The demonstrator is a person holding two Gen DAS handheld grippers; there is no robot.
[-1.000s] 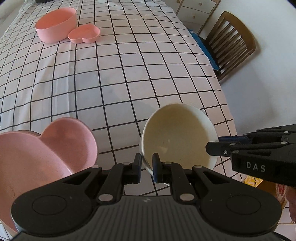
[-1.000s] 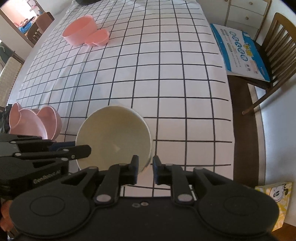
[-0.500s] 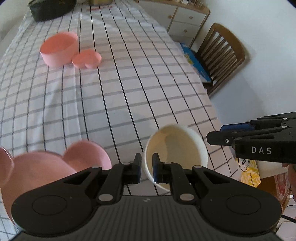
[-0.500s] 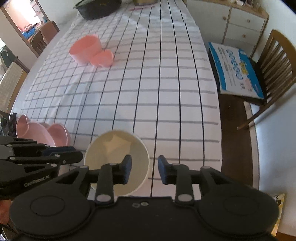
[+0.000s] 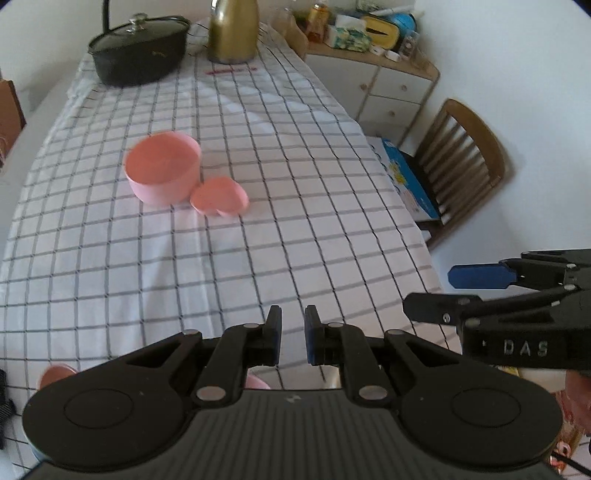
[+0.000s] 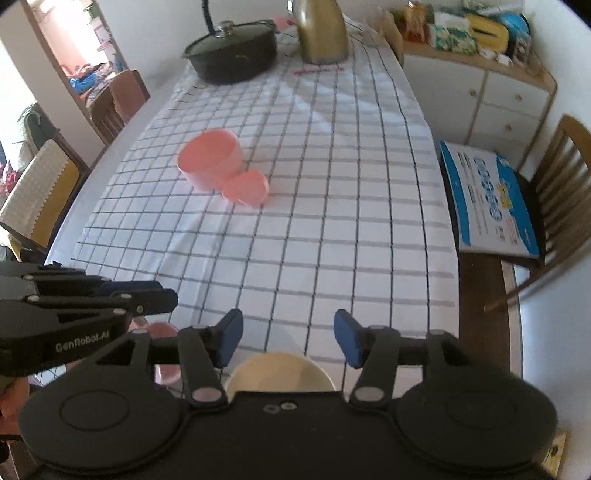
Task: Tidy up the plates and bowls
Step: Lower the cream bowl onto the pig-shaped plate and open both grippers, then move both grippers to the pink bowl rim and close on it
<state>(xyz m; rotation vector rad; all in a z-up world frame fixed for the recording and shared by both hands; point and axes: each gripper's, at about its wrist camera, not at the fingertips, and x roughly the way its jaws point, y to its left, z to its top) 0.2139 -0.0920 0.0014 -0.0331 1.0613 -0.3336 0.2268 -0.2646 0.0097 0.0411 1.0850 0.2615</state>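
A cream bowl point(image 6: 280, 373) sits on the checked tablecloth at the near edge, just below and behind my right gripper point(image 6: 288, 338), which is open and empty. My left gripper point(image 5: 293, 328) has its jaws close together with nothing between them, raised above the table. Pink heart-shaped dishes point(image 5: 55, 373) peek out under the left gripper's body and also show in the right wrist view point(image 6: 162, 332). A tall pink bowl point(image 5: 162, 173) and a small pink heart dish point(image 5: 219, 201) stand together mid-table.
A black lidded pot point(image 5: 138, 48) and a gold kettle point(image 5: 232, 29) stand at the table's far end. A wooden chair point(image 5: 465, 166) with a blue book point(image 6: 487, 199) is to the right. A cabinet point(image 6: 491, 88) stands behind.
Both grippers let go of the cream bowl and lifted back; the right gripper opened wide. The bowl now sits on the table near the front edge.
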